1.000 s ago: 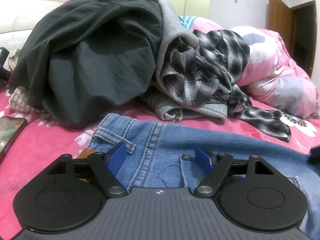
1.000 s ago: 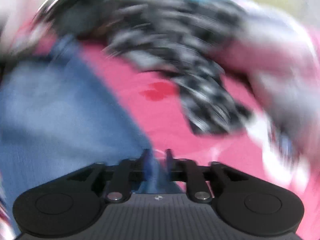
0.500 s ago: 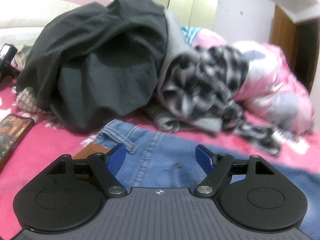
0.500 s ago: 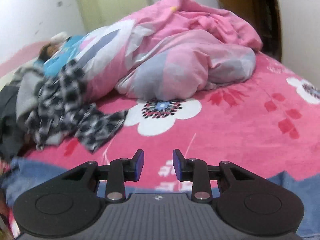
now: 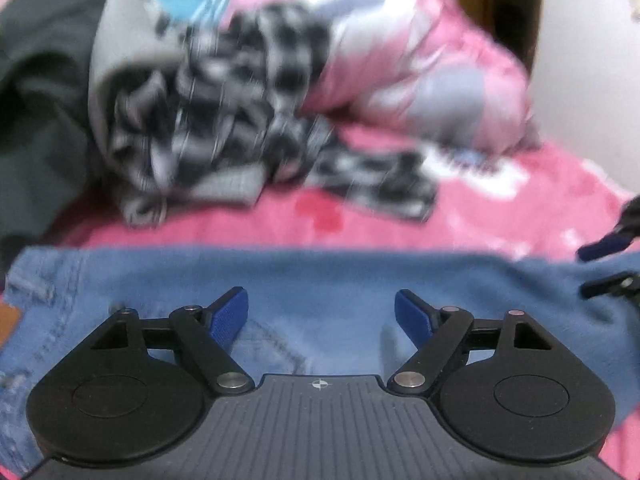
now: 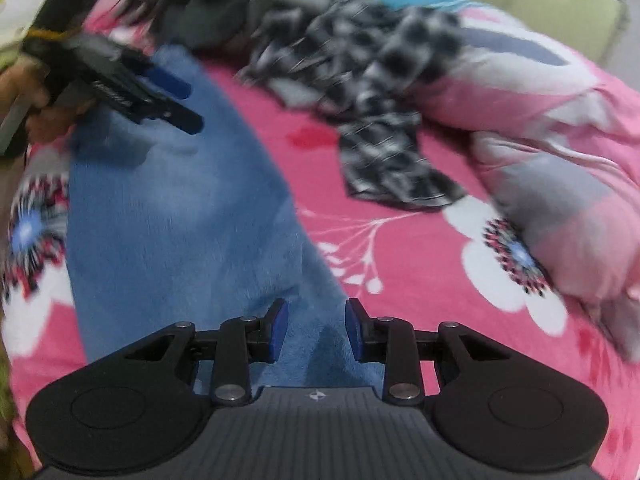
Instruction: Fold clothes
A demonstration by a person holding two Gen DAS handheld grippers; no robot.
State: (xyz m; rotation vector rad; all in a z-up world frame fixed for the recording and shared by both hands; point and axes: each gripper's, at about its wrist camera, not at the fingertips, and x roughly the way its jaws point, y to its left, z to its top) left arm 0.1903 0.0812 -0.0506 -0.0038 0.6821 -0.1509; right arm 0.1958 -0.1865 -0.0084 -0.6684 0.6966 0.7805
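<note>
Blue jeans (image 5: pixel 320 276) lie stretched flat on the pink floral bed sheet (image 5: pixel 360 216). My left gripper (image 5: pixel 320 304) hovers over them near a back pocket; its jaws are opening wider and nothing is between them. In the right wrist view the jeans (image 6: pixel 180 220) run from the bottom up to the left gripper (image 6: pixel 190 106), held by a person's hand (image 6: pixel 24 92). My right gripper (image 6: pixel 316 312) stands over the jeans' near end, open by a narrow gap, its pads apart from the cloth. In the left wrist view the right gripper (image 5: pixel 592 270) shows at the right edge.
A black-and-white plaid shirt (image 5: pixel 240 100) (image 6: pixel 380 100), a grey hoodie (image 5: pixel 124 40) and a dark garment (image 5: pixel 36 100) are heaped behind the jeans. A bunched pink quilt (image 5: pixel 420 60) (image 6: pixel 540 140) fills the right side of the bed. Both views are blurred.
The left gripper has slid right along the jeans, away from the waistband, and opened a little. The right view has swung from the quilt back over the jeans.
</note>
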